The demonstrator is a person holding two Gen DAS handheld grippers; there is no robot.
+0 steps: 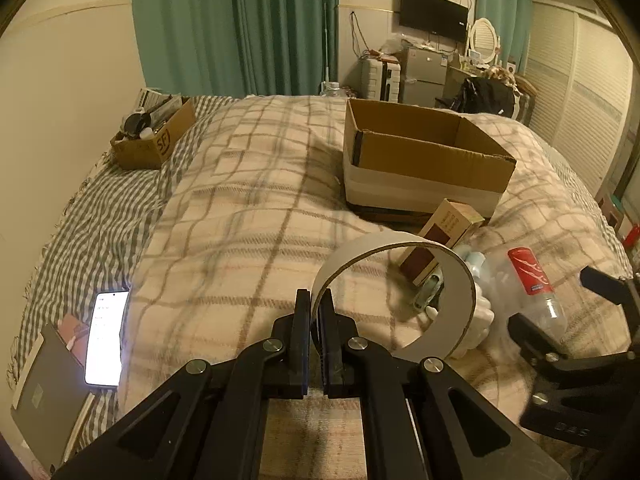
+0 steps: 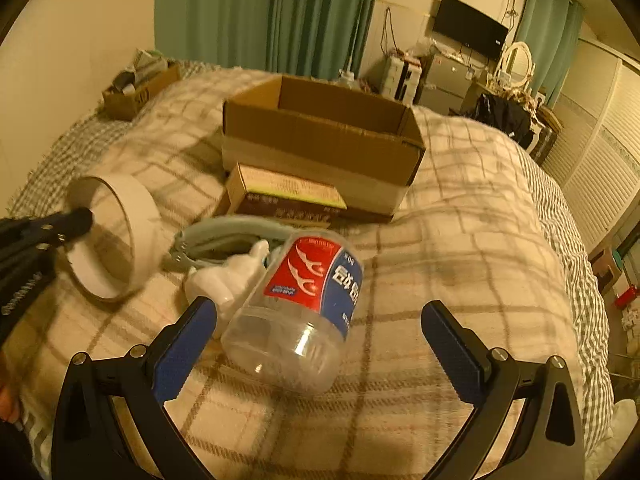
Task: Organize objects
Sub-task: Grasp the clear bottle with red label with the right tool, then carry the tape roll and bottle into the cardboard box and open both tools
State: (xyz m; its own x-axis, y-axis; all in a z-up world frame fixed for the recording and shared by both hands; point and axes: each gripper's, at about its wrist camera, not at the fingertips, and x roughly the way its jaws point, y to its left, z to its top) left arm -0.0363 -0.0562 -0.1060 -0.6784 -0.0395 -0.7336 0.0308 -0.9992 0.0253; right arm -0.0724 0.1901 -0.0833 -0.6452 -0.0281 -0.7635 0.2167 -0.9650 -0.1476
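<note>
My left gripper [image 1: 318,304] is shut on the rim of a white tape ring [image 1: 456,276], held just above the bed; the ring also shows in the right wrist view [image 2: 140,216]. My right gripper [image 2: 320,316] is open, its jaws either side of an empty clear plastic bottle [image 2: 296,316] with a red and blue label, lying on the plaid blanket; the bottle also shows in the left wrist view [image 1: 532,280]. An open cardboard box [image 2: 320,136] stands behind. A brown carton [image 2: 280,196], a light blue clip [image 2: 224,236] and a white figurine [image 2: 228,276] lie between.
A smaller cardboard box [image 1: 154,136] full of items sits at the bed's far left. A lit phone [image 1: 106,338] and a notebook [image 1: 44,400] lie on the striped sheet at left. Furniture and a TV stand beyond the bed.
</note>
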